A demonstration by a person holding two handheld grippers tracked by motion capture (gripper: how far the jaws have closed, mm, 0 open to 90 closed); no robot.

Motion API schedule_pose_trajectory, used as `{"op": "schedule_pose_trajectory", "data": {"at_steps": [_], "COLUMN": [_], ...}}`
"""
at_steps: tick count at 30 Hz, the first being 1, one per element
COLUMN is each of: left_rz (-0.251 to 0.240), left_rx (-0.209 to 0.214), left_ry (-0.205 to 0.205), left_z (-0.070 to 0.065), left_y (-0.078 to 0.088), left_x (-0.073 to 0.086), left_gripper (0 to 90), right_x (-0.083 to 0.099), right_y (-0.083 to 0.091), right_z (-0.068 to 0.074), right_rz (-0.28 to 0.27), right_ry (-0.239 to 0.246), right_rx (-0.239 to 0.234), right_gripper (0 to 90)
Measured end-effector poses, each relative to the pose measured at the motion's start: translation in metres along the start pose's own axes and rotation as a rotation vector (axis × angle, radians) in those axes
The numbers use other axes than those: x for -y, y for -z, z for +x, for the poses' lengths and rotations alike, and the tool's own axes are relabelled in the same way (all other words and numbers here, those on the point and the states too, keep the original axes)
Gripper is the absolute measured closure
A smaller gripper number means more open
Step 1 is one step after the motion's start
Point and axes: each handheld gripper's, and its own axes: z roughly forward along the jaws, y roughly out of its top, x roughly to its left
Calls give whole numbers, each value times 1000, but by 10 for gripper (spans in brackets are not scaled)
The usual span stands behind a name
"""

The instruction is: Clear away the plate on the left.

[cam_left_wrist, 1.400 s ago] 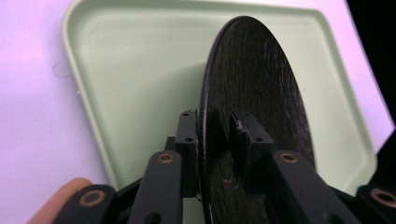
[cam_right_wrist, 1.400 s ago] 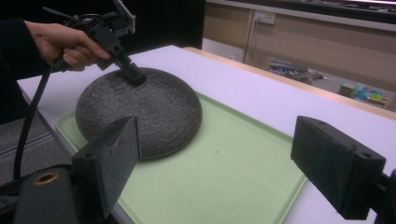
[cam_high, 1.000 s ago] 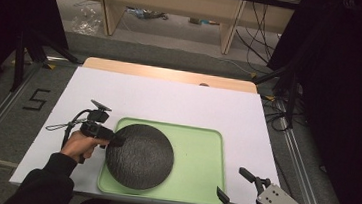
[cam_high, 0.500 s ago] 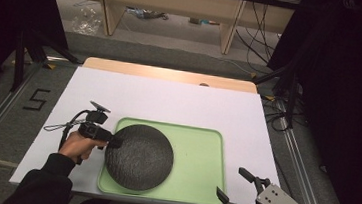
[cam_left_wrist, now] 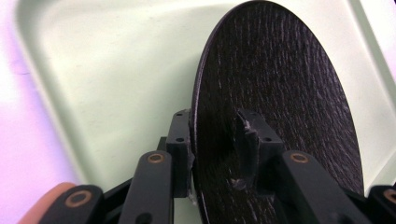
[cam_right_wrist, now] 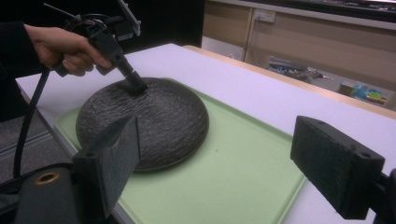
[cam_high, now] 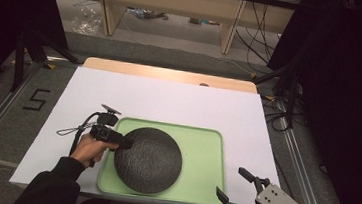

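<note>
1. Plate (cam_high: 148, 160), dark and round with a rough grained face, lay on the near left part of the green tray (cam_high: 203, 159), and we saw its left rim clamped by the left tongs (cam_high: 126, 142).
2. Nearest to us in the high view, the right tongs (cam_high: 235, 187) hung off the near right corner of the counter (cam_high: 169, 101), beside the tray and well apart from the plate; their jaws stood wide apart with nothing between them, and the grey three-cornered plate topped them.
3. From the right gripper view we looked between those two spread black jaws across the tray to the plate (cam_right_wrist: 144, 121), whose near edge rested on the tray floor.
4. A little farther in, the left hand (cam_high: 91, 147) gripped the left tongs from the tray's left side, a dark sleeve behind it and a cable trailing off over the white counter.
5. In the left gripper view we saw one pad under the plate (cam_left_wrist: 280, 107) and one pad (cam_left_wrist: 250, 135) pressed on its upper face, so the tongs were clenched on the rim, with the pale tray (cam_left_wrist: 107, 70) beyond.
6. Farther off, the white counter top ran bare to its wooden far edge.
7. Beyond that we made out wooden shelving (cam_high: 168, 0) on the floor and loose cables to the right.
</note>
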Motion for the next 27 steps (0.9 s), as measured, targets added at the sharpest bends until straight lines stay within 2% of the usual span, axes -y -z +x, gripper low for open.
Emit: {"op": "schedule_pose_trajectory", "data": {"at_steps": [1, 4, 5, 7, 8, 14, 16, 19, 20, 27], "left_rz": [5, -5, 6, -4, -4, -10, 5, 1, 19, 47], "left_rx": [9, 7, 8, 9, 4, 1, 10, 12, 15, 7], "left_ry": [-10, -8, -27, -18, -27, -22, -36, -31, -57, -66], "left_z": [-1, -7, -8, -12, -12, -18, -19, -25, -25, -24], "left_y": [-1, -6, -7, -9, -10, -17, -19, -25, -25, -28], "left_x": [0, -1, -1, -2, -2, -2, -2, -2, -2, -2], "left_gripper": [666, 666, 665, 663, 662, 655, 651, 648, 647, 628], "right_x": [0, 0, 0, 0, 0, 0, 0, 0, 0, 0], "right_y": [0, 0, 0, 0, 0, 0, 0, 0, 0, 0], "right_z": [0, 0, 0, 0, 0, 0, 0, 0, 0, 0], "right_rz": [0, 0, 3, 0, 0, 2, 0, -1, 0, -2], "right_ry": [0, 1, 2, 3, 2, 1, 1, 1, 1, 0], "right_rx": [0, -1, 0, -2, -1, -2, -2, -2, -3, -5], "right_gripper": [169, 169, 169, 169, 169, 169, 169, 169, 169, 169]}}
